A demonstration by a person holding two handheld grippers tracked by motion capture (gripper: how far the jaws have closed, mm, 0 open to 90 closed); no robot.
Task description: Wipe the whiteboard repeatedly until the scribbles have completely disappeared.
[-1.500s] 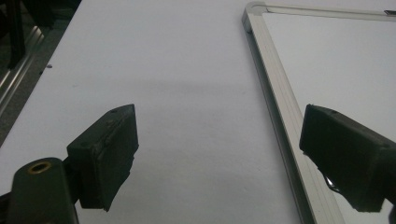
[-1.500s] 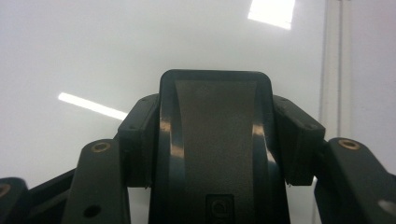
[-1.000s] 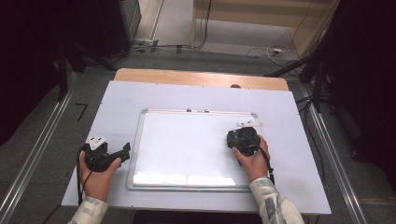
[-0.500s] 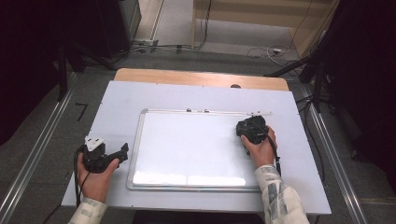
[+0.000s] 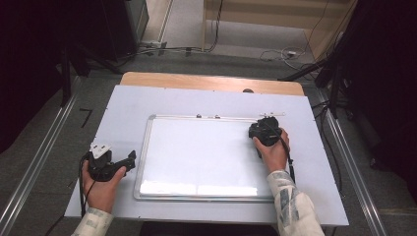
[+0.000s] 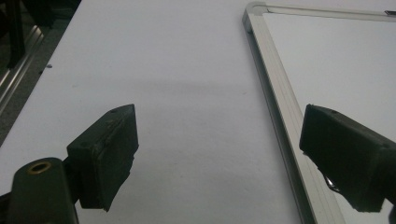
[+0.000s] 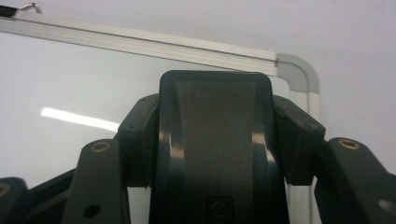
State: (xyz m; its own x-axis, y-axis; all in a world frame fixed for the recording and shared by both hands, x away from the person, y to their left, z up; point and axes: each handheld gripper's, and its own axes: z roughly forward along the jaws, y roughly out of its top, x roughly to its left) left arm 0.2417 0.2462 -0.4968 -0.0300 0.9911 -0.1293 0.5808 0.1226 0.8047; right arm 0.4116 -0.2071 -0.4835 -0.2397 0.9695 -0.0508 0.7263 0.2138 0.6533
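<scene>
Right claw [image 5: 265, 132] moved farther up glossy whiteboard [image 5: 196, 152], clamping black eraser [image 7: 215, 140].

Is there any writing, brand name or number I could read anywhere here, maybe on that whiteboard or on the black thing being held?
No readable text anywhere.
Whiteboard: blank, nothing written.
Black eraser held in the right hand-held gripper: a small embossed round logo near its lower end, too dim to read.

Grey floor [image 5: 39, 132], cables [image 5: 280, 51] and wooden panelling [image 5: 265, 14] beyond the table.
</scene>
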